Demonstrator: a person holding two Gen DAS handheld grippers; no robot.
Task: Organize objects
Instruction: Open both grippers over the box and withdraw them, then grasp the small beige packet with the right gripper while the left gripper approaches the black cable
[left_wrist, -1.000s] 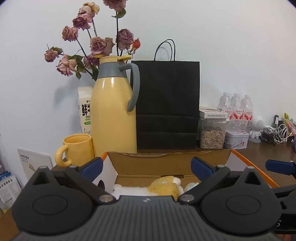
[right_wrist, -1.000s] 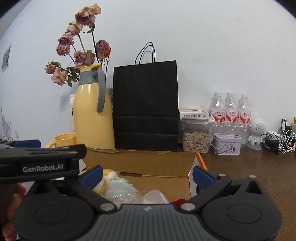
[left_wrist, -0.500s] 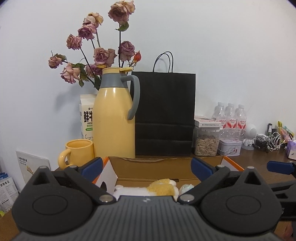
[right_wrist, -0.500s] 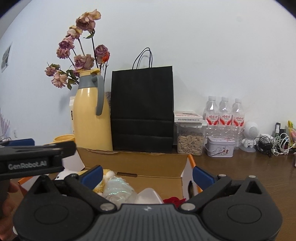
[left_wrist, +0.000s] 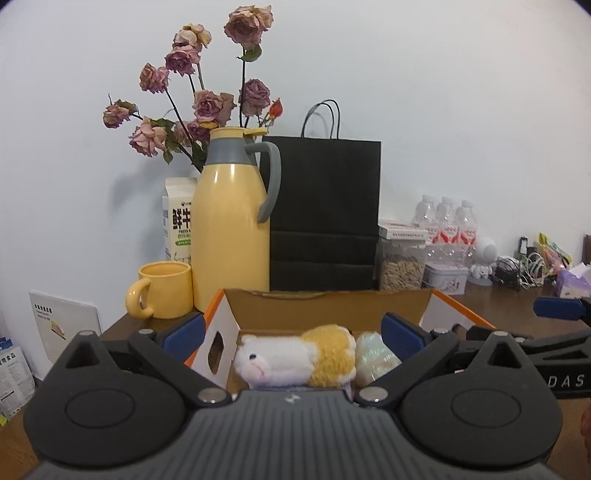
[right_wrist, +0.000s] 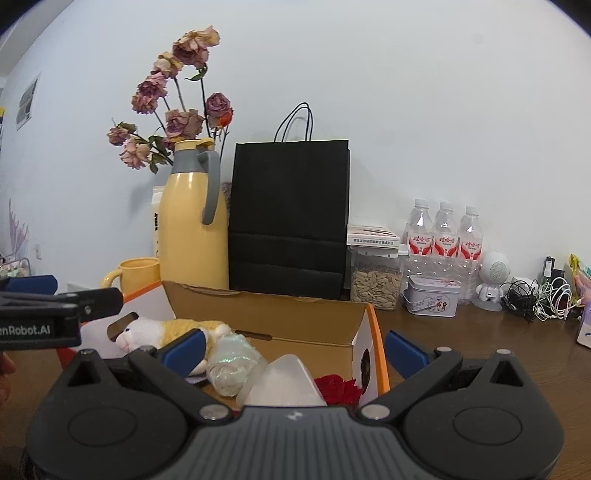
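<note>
Both grippers, left and right, hung wide-jawed and empty over the box; next probably came picking the plush toy

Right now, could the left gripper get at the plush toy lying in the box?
Probably yes. The left gripper is open and points right at the plush toy, which lies on top in the open cardboard box. Nothing covers it; only a shiny wrapped bundle sits beside it.

2 near, level wrist views facing the wall, sharing the box and thermos.
</note>
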